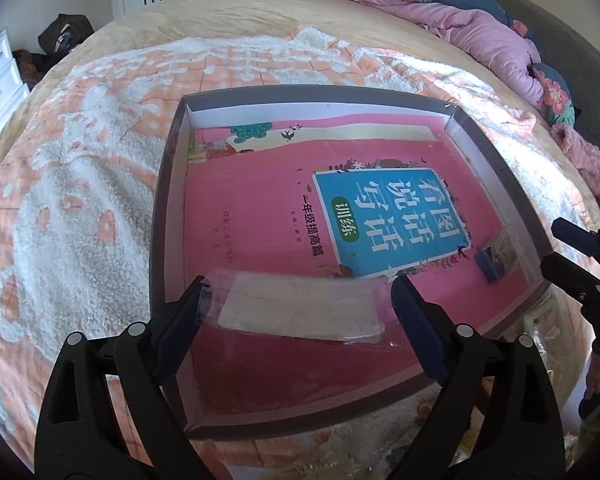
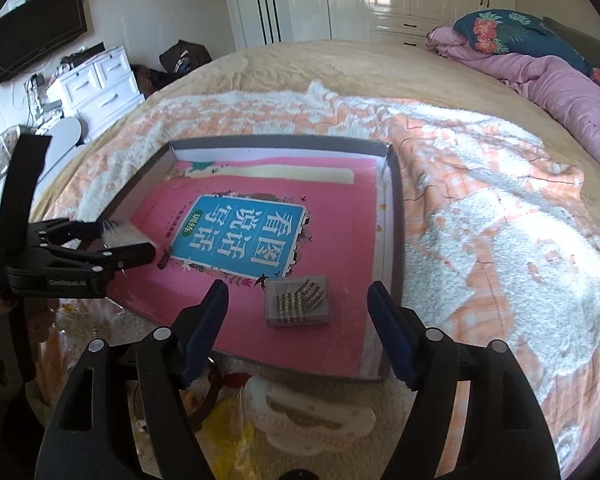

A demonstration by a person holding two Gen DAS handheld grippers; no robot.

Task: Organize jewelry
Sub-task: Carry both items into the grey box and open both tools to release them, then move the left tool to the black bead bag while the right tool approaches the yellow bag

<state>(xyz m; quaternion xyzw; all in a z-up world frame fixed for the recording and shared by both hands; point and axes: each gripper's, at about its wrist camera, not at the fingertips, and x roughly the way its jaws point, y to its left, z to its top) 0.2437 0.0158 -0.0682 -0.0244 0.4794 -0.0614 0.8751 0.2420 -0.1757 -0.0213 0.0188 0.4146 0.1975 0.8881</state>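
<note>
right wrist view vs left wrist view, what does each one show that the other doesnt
Only the right wrist view shows the wall TV, the white pearl card lying on the bed in front of the tray, and the beads inside the small clear box.

Only the left wrist view shows the clear flat packet spanning between the left gripper fingers, and the fluffy pink garment.

Both show the grey tray, the pink book in it, the bead box, both grippers including the open right gripper, the blanket and the pink duvet.
</note>
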